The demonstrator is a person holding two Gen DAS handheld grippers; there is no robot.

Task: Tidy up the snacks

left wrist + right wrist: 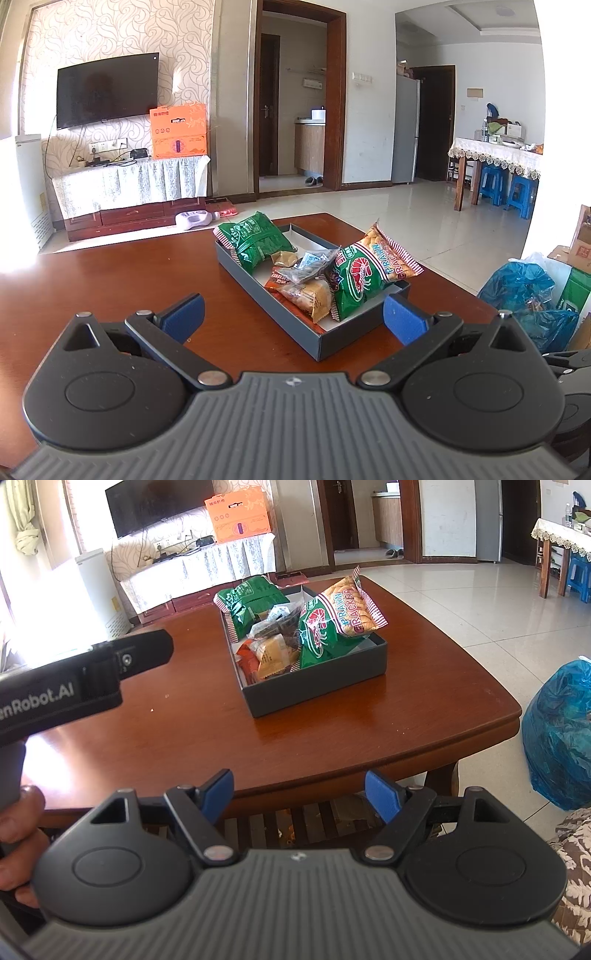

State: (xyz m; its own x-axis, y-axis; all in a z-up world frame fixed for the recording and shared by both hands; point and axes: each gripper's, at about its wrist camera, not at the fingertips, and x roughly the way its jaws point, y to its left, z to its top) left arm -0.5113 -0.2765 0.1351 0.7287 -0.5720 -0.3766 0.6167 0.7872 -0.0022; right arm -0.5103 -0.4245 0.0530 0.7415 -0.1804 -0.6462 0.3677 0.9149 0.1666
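Snacks sit piled in a dark grey box (280, 314) on our wooden table (110, 280), while both of our grippers hang short of it with nothing in them. Our left gripper (293, 315) has its blue pads spread wide, one pad over bare tabletop and the other just in front of the box's near corner, with no pad touching anything. Our right gripper (299, 790) is likewise spread wide and empty, hovering over the near edge of the table, well apart from the box. In the right wrist view we also see the black body of the left tool reaching in from the left, with our left hand (16, 842) wrapped around its handle. Moving outward to the box, a green and red prawn cracker bag (365, 275) leans up against its near right side, its top end poking above the rim. Beside it lies a tan wrapped cake (310, 297), and an orange packet (247, 661) is tucked partly under that. A clear packet with dark contents (308, 271) rests in the middle of the pile. At the far end a green bag (255, 236) overhangs the box's wall. Beyond the table stand a television (107, 90) on the wall and an orange carton (178, 131) on the cloth-covered cabinet below it. On the floor to the right lies a blue plastic bag (561, 731).
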